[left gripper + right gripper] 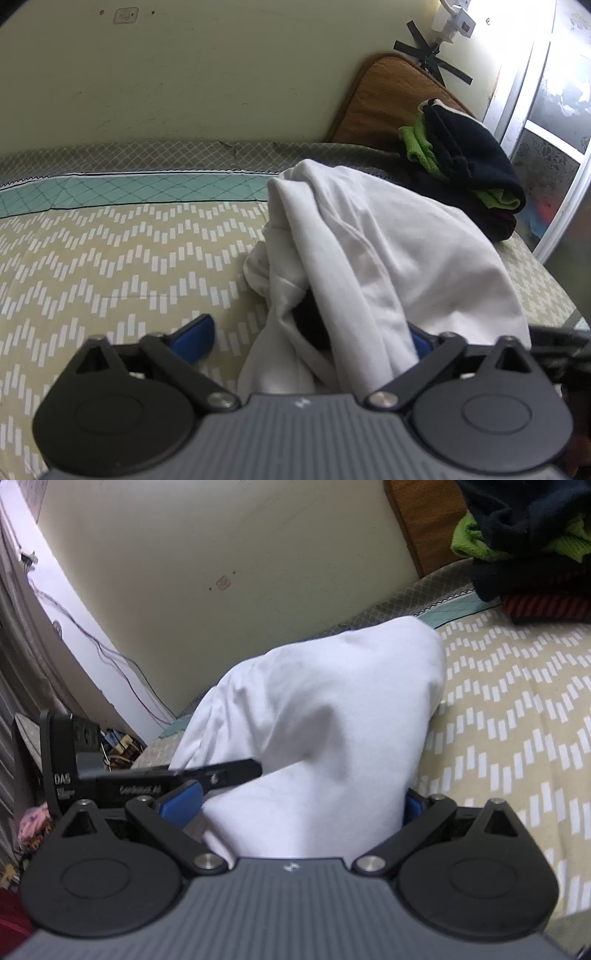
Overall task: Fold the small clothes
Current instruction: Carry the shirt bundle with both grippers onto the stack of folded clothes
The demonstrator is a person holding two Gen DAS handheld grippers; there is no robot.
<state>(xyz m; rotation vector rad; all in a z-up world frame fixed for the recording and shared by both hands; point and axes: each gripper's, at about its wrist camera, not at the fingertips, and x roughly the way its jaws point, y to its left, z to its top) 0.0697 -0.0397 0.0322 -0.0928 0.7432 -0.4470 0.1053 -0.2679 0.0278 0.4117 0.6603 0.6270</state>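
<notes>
A white garment (369,243) lies bunched on the patterned bed sheet (110,266). In the left wrist view it drapes between the blue-padded fingers (195,338) of my left gripper (310,341), which stands wide open with cloth covering the right finger. In the right wrist view the same white garment (325,720) fills the gap of my right gripper (295,805), whose jaws are also spread wide around the cloth. The left gripper's black body (147,775) shows at the left, touching the garment.
A stack of folded dark and green clothes (469,162) sits at the bed's far right, also in the right wrist view (524,539). A brown headboard (391,96) and cream wall stand behind. A window frame (535,110) is at right. Cables and clutter (118,746) lie beyond the bed edge.
</notes>
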